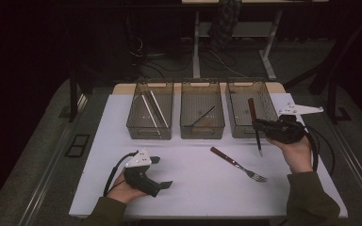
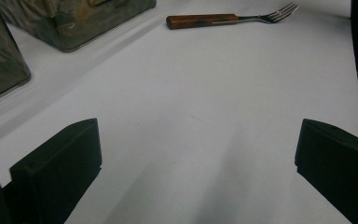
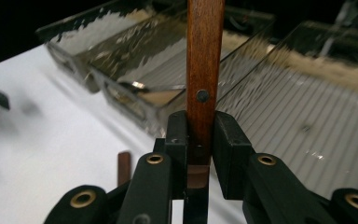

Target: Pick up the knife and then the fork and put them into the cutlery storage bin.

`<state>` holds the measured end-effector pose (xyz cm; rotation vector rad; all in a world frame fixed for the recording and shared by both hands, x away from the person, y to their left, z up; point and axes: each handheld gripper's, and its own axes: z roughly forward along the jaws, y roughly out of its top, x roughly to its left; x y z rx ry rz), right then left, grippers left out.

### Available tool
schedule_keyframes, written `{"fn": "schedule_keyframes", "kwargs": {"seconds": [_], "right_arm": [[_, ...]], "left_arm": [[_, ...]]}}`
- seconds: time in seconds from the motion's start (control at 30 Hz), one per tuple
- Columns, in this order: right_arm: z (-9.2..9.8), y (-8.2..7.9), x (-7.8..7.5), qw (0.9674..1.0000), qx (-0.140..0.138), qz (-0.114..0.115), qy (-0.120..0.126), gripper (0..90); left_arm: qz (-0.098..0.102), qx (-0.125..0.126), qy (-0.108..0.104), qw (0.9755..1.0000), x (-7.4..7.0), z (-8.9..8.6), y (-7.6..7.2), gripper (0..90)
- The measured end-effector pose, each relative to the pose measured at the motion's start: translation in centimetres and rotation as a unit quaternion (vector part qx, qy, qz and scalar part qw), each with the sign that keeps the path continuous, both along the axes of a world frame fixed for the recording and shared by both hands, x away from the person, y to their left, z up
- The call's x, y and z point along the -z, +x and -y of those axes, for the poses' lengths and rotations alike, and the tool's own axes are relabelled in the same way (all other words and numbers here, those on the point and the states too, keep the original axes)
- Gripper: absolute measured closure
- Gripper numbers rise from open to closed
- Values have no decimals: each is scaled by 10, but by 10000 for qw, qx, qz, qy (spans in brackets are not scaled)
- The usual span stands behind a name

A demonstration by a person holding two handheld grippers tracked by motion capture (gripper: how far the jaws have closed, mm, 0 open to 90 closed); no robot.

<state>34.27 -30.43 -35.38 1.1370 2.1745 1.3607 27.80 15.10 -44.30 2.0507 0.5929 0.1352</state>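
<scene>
My right gripper [image 1: 260,126] is clenched on a knife [image 1: 255,127] by its wooden handle, held just near the right bin [image 1: 245,84]. Knife not yet dropped in. The fork [image 1: 238,164] waits on the table; my left gripper [image 1: 162,172] rests released.

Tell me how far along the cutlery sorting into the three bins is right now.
Partly done. The left bin and middle bin each already hold utensils. The right gripper is shut on a wooden-handled knife, held upright in front of the right bin. A fork lies on the table; the left gripper rests open.
</scene>
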Motion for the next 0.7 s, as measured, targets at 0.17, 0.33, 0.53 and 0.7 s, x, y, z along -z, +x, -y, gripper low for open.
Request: {"fn": "schedule_keyframes", "kwargs": {"seconds": [0.17,0.33,0.53,0.7], "right_arm": [[4,10,-21,9988,339,303,196,768],[6,29,-44,9958,714,526,244,768],[6,58,-54,9910,1191,614,42,768],[10,78,-42,9876,1489,488,-101,768]], "left_arm": [[-11,-1,11,10000,0,1,0,0],[-1,24,9,10000,0,1,-1,0],[-2,39,2,10000,0,1,-1,0],[4,50,-23,10000,-1,1,-1,0]]}}
